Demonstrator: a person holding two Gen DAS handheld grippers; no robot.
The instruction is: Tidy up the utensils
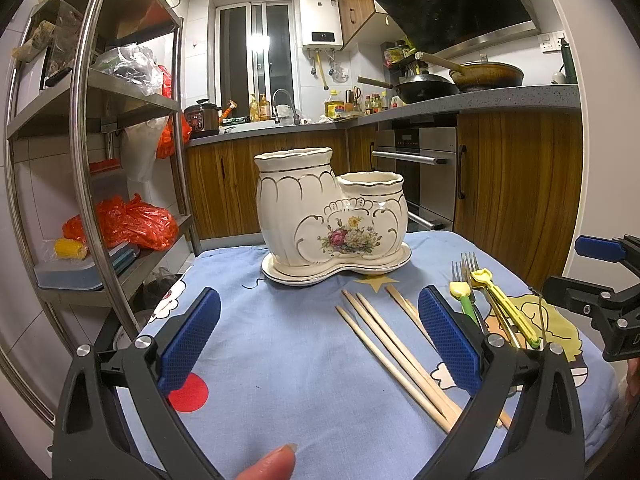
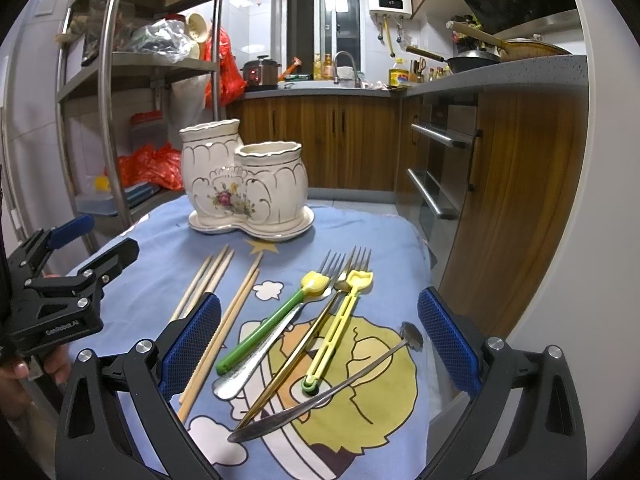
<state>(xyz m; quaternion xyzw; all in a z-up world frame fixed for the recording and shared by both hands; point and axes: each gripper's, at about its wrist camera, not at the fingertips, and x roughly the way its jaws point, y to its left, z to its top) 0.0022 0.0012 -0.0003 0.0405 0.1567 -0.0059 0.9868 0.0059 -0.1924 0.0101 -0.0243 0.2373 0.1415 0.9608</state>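
A blue cartoon tablecloth [image 2: 360,232] carries a cream two-pot ceramic holder [image 2: 244,184] at twelve o'clock. Chopsticks [image 2: 224,304], forks [image 2: 352,264] and spoons lie loose nearer. Left gripper [image 1: 320,344] and right gripper [image 2: 320,344] both gape, holding nothing.

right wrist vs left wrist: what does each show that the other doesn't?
Only the right wrist view shows the whole utensil pile: the silver spoon lying across the other handles, the gold fork, and the full green-handled piece.

Only the left wrist view shows a fingertip at the bottom edge and the red dot printed on the cloth.

Both show the ceramic holder with nothing sticking out of it, the chopsticks lying on the blue cloth, and the left gripper and right gripper open, holding nothing.
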